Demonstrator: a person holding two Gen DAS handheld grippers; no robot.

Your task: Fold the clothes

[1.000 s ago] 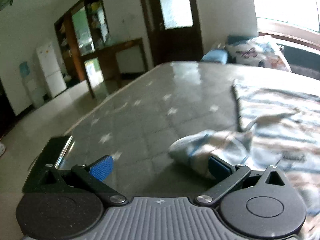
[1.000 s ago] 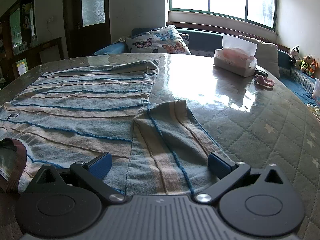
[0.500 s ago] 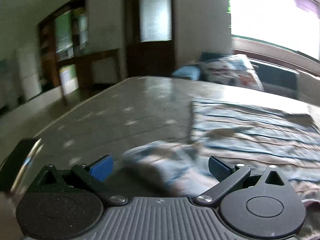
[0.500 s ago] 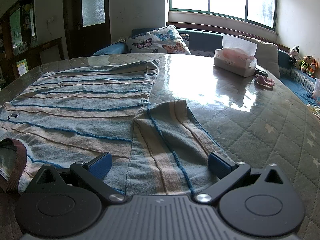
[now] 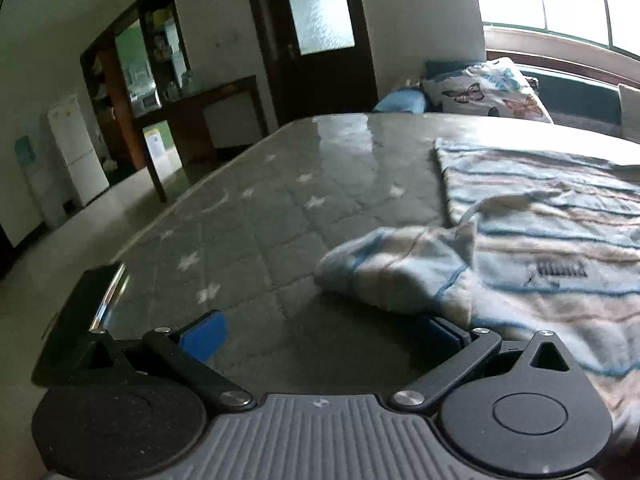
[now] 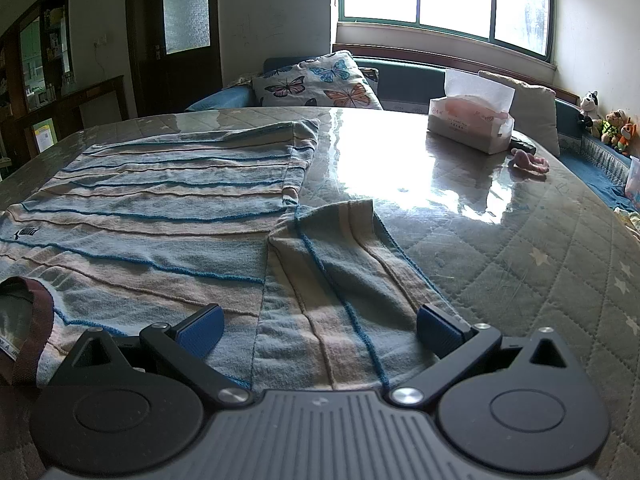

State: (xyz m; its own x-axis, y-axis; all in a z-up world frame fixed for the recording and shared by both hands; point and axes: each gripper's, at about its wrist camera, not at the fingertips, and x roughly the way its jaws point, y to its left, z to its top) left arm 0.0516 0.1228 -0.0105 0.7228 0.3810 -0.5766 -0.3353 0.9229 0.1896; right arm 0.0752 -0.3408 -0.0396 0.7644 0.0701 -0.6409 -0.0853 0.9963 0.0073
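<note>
The striped shirt (image 6: 160,208) is shown spread flat on the quilted, star-patterned surface (image 6: 540,264), which is covered by a glossy sheet that mirrors the window light. Since half a second ago the left wrist view has swung back leftward, so that the bunched left sleeve (image 5: 400,268) is seen off the right finger rather than between the fingers; the right wrist view is unchanged over the same interval. This is taken to mean that the left hand-held gripper (image 5: 320,332) is being lined up on the sleeve and that no fold has yet been made. The left hand-held gripper is seen with its blue ribbed pads spread wide and nothing between them; the right hand-held gripper (image 6: 320,328) is likewise spread, poised low over the flat right sleeve (image 6: 344,272) near the shoulder seam. The fabric appears soft and knitted, with pale blue and beige bands, raised blue ribs and a dark maroon collar (image 6: 36,320). A tissue box (image 6: 470,126) stands well apart.
</note>
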